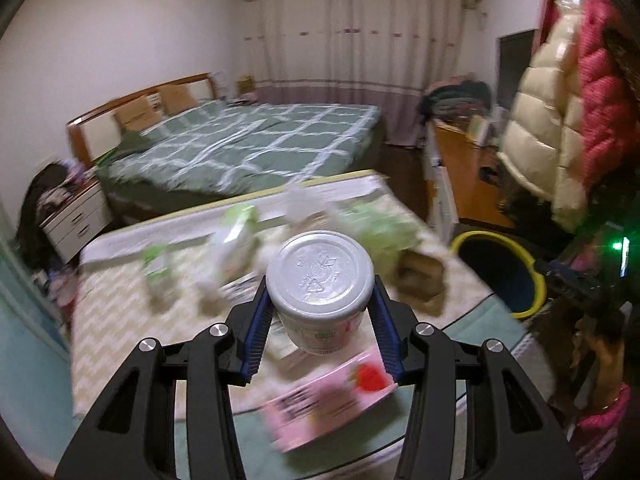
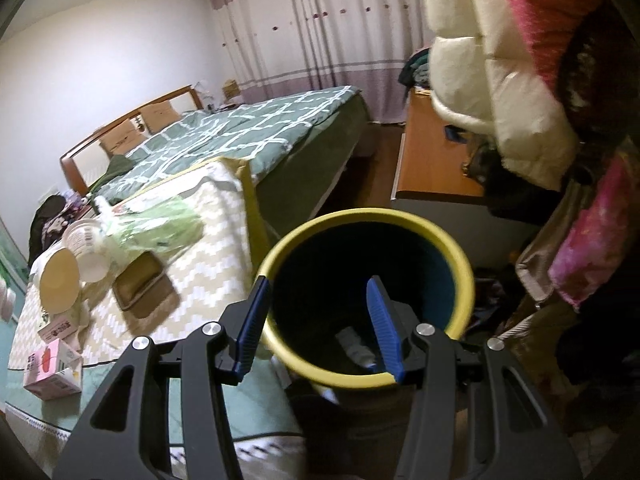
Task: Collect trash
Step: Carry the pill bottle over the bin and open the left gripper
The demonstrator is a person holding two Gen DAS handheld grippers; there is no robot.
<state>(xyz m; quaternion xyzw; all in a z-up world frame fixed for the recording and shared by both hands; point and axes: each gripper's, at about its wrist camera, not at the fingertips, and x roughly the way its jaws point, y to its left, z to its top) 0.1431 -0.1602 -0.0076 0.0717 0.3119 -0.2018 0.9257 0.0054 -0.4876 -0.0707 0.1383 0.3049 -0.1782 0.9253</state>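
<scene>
Bedroom clutter fills both views: a zigzag-patterned mat (image 1: 120,320) covers a low surface at the foot of a big bed (image 1: 248,148) with a green checked quilt, and pale curtains (image 1: 344,40) hang behind it. Puffy cream and pink jackets (image 1: 560,120) hang at the right, above a wooden desk (image 1: 460,168).

Left gripper (image 1: 322,308) has its blue pads clamped on a white plastic cup (image 1: 320,276), held bottom-forward and raised clear of the mat. Below it lies a pink carton (image 1: 332,396) with a strawberry print. Further along the mat sit blurred green-and-white wrappers (image 1: 236,240) and a brown tray (image 1: 420,276).

Right gripper (image 2: 320,320) has its fingers apart with nothing between them, hovering at the near rim of a yellow-rimmed bin (image 2: 280,248). The bin stands on the floor just beside the mat's corner, and some pale scraps (image 2: 356,344) lie at its dark bottom. In the left view the same bin (image 1: 538,280) shows to the right of the held cup, well apart from it.
</scene>
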